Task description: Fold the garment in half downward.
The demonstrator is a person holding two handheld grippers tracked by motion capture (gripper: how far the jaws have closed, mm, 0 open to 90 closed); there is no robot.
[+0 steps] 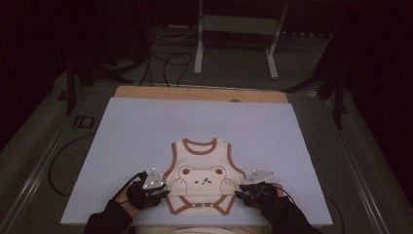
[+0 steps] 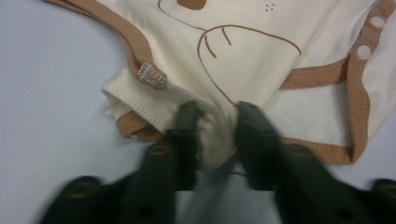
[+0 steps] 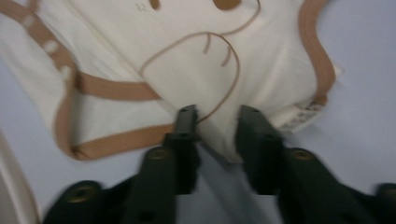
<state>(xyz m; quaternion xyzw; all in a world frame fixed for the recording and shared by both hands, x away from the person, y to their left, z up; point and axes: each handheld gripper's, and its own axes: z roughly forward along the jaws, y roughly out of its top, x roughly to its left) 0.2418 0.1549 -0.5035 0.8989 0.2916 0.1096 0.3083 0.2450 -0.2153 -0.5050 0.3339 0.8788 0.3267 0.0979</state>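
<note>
Soft matt cream cloth bodysuit [image 1: 203, 181] with brown ribbed trim and glossy white snaps lies on a smooth matt lilac mat [image 1: 146, 131]; bare wood table [image 1: 146, 92] beyond it.

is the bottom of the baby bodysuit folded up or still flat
Folded up: on the bodysuit the snap flap lies over the bear's lower half, and doubled cloth shows at both side edges.

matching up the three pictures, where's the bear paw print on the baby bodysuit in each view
high view: the bear's two paws sit low on the baby bodysuit, beside each tool.
left gripper view: one paw at centre, above the jaws.
right gripper view: the other paw at upper centre.
shared landmark: the brown trim along the leg opening.
</note>
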